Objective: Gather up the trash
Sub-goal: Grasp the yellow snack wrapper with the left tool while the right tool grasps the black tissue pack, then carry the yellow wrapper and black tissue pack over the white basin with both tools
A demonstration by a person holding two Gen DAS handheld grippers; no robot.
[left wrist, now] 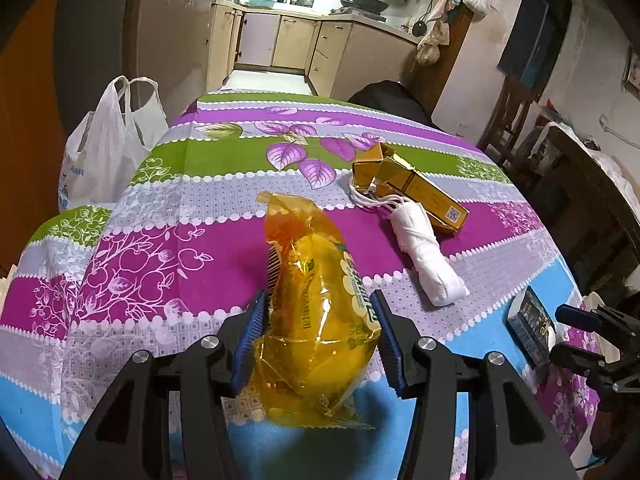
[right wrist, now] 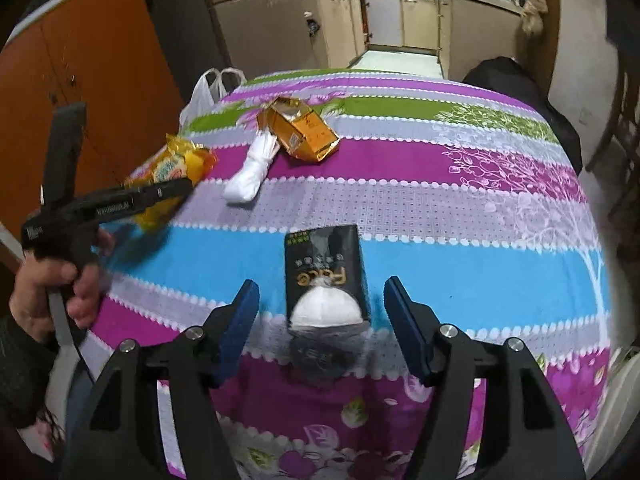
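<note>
Two grippers are working over the table (right wrist: 460, 208). Left gripper (left wrist: 318, 334) is pinching the yellow wrapper (left wrist: 316, 320). Right gripper (right wrist: 320, 322) is standing spread, the black pack (right wrist: 326, 258) lying loose between its fingers.

You have four pieces of trash on the surface (right wrist: 460, 204): one yellow wrapper (left wrist: 312, 320), one gold box (left wrist: 412, 188), one rolled white bundle (left wrist: 428, 264) and one black tissue pack (right wrist: 326, 268). One white plastic bag (left wrist: 108, 152) stands at the surface's far left edge. You hold two tools, one left tool (left wrist: 318, 340) and one right tool (right wrist: 320, 328).
</note>
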